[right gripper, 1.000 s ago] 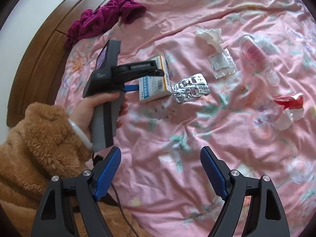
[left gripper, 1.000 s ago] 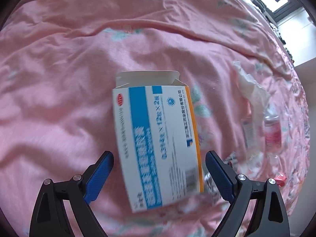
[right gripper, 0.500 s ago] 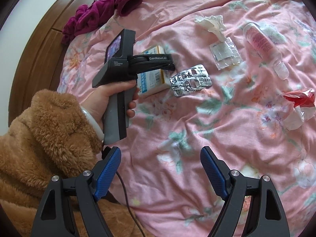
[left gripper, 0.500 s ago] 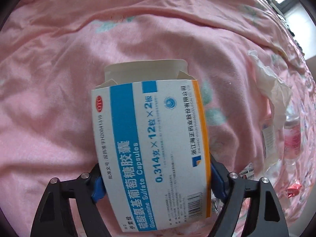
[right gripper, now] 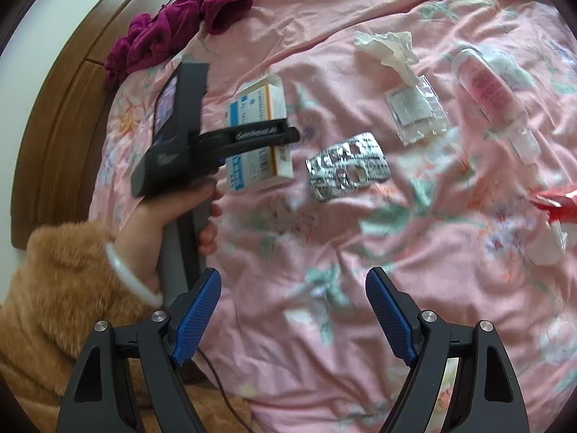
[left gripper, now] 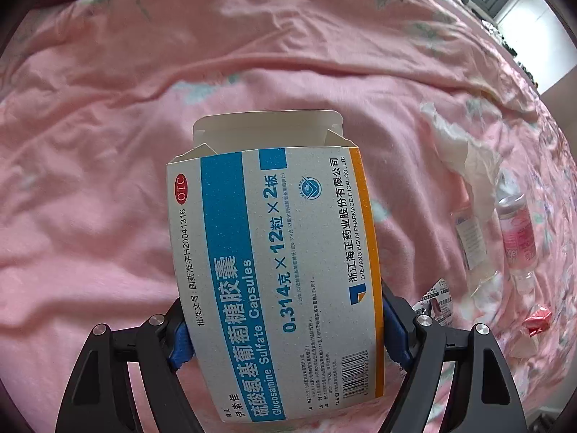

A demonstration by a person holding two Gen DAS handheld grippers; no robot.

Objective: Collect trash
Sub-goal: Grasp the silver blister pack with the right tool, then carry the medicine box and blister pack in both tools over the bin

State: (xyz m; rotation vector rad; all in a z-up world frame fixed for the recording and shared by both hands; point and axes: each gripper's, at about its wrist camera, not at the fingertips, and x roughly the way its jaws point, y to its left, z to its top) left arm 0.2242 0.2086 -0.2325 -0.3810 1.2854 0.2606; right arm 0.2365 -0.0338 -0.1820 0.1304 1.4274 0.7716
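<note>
**Left gripper gripping medicine box, right gripper hanging empty over bedspread**

Left gripper (left gripper: 285,328) is clamping the medicine box (left gripper: 277,274) across its two long sides; blue pads are pressing on both edges, box filling the whole gap. Box is white with blue band and orange edge stripe, flap end open and pointing away from the camera. In the right wrist view the same box (right gripper: 258,133) is sitting between the black fingers of the left gripper (right gripper: 274,135), with a hand (right gripper: 169,216) wrapping the grey handle, a pale bangle on the wrist and a fuzzy brown sleeve (right gripper: 54,288) behind it. Cannot tell whether the box is touching the bed or lifted off it.

Right gripper (right gripper: 294,312) is hanging with jaws spread wide, nothing between the blue pads, only pink floral bedspread (right gripper: 324,252) showing below.

Other trash is lying on the bedspread: silver blister pack (right gripper: 348,166) just beside the box on its right; crumpled white tissue (right gripper: 389,50) farther up; clear plastic packet (right gripper: 414,108) touching the tissue's lower end; clear bottle with pink label (right gripper: 490,93) right of the packet, lying on its side; red and white wrapper (right gripper: 551,213) at the right edge, blurred.

Maroon cloth (right gripper: 173,32) is bunched at the bed's top left by the wooden headboard (right gripper: 61,108).
</note>
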